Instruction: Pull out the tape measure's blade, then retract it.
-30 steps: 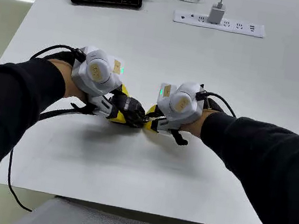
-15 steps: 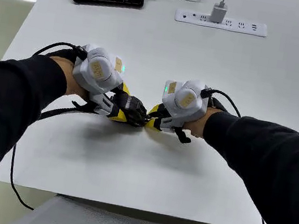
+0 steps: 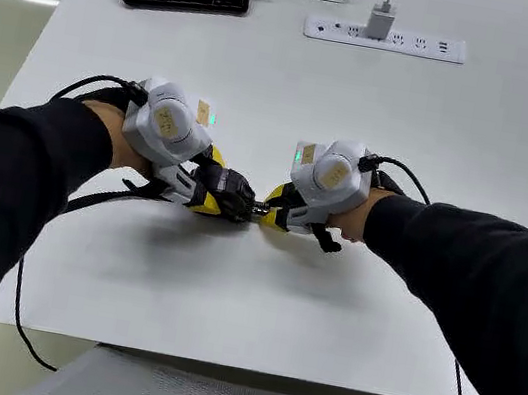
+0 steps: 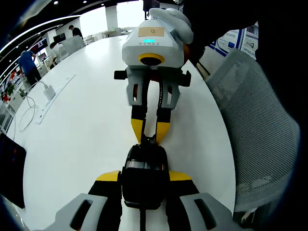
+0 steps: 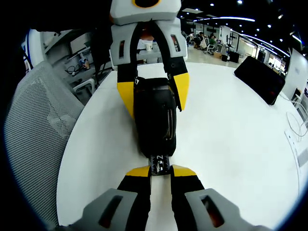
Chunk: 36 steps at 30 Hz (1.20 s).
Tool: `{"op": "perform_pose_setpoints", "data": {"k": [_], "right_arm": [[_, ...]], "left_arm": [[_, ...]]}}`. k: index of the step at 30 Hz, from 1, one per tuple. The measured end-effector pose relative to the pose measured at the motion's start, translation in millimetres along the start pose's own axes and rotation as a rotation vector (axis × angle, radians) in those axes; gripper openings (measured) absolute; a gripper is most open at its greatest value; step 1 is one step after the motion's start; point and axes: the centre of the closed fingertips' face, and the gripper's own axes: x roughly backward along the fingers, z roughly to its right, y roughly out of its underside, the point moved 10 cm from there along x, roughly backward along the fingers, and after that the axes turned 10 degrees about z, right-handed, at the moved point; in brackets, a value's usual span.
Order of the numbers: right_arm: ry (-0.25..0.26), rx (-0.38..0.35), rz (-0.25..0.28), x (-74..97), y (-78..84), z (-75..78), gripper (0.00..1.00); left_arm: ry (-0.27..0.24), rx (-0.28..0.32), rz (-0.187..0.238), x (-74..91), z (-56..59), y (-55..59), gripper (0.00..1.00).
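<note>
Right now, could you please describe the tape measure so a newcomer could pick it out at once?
On the white table, look to the near middle, where the left gripper and right gripper meet tip to tip. The tape measure is the black case clamped in the left one, its blade pinched by the right. It alone sits between the yellow jaws.

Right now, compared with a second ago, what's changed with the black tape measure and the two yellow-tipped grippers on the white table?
The right gripper, shut on the end of the blade, has drawn slightly to the person's right, pulling a short stretch of blade out of the black tape measure. The left gripper stays clamped on its case, in place on the white table.
</note>
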Motion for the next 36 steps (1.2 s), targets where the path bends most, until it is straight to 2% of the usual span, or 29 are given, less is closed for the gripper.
{"op": "perform_pose_setpoints", "data": {"k": [2,6,8,9,10,11,13,15,36], "right_arm": [[0.002,0.017,-0.01,-1.8,-2.2,-2.0,0.11],[-0.005,0.006,-0.016,-3.0,-4.0,0.0,0.12],[0.004,-0.006,0.001,-7.7,-8.5,0.9,0.16],[0.005,-0.007,0.004,-9.8,-9.9,0.6,0.14],[-0.01,0.005,-0.017,-11.4,-11.2,-0.4,0.12],[-0.026,0.057,-0.015,-8.2,-13.0,1.7,0.12],[-0.019,0.016,-0.002,-4.0,-12.0,2.0,0.11],[-0.019,0.033,-0.011,-4.2,-13.5,1.7,0.1],[-0.022,0.041,-0.049,1.1,-2.5,1.9,0.1]], "left_arm": [[0.001,0.0,0.002,0.1,-0.3,0.3,0.31],[0.004,-0.008,-0.004,-0.4,-0.3,-0.4,0.31],[0.004,-0.005,-0.002,-0.4,-0.5,-0.2,0.31],[0.003,-0.004,-0.001,-0.4,-0.3,-0.1,0.31],[0.003,-0.006,-0.001,-0.7,0.4,-0.1,0.31],[0.002,-0.013,-0.003,-1.0,0.9,-0.3,0.31],[0.002,-0.011,-0.006,0.1,0.4,-0.3,0.31],[0.001,-0.005,0.0,1.1,0.1,0.3,0.31],[-0.005,0.0,-0.004,1.6,0.8,0.1,0.31]]}}
